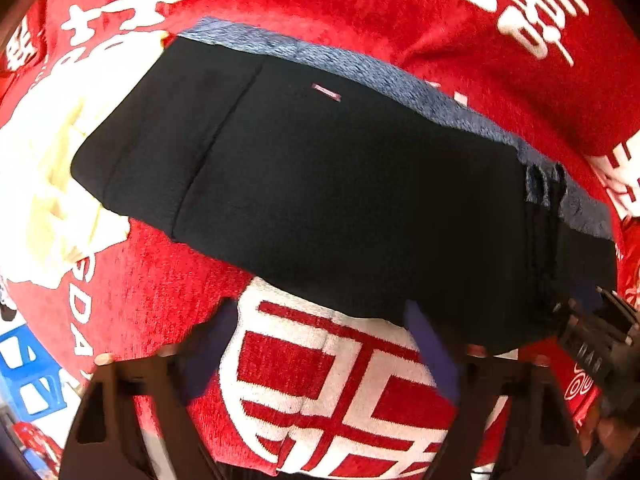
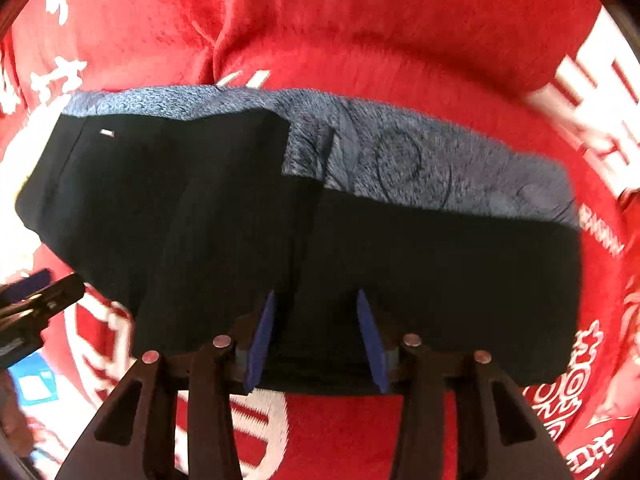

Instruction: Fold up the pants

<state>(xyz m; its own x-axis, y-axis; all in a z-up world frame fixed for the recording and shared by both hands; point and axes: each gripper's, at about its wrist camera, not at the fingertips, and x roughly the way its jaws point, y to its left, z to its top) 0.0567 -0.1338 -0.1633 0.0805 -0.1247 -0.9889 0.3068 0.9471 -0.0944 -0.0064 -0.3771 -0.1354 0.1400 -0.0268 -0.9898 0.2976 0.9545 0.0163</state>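
Black pants [image 1: 340, 184] lie folded flat on a red blanket [image 1: 320, 8], with a strip of their blue-grey fleece lining [image 1: 400, 80] showing along the far edge. My left gripper [image 1: 320, 352] stands open just off the pants' near edge, over a white and red printed patch, with nothing between its fingers. In the right wrist view the pants [image 2: 200, 220] and lining [image 2: 420, 168] fill the middle. My right gripper [image 2: 318, 340] is open over the near edge. Black cloth lies between its blue pads [image 2: 262, 340], which stand apart from it.
The red blanket [image 2: 360, 40] with white characters covers the whole surface. A cream-white patch [image 1: 44, 168] lies left of the pants. A blue and white object [image 1: 24, 372] sits beyond the blanket's left edge. The other gripper [image 1: 600, 336] shows at right, and at left [image 2: 36, 300] in the right wrist view.
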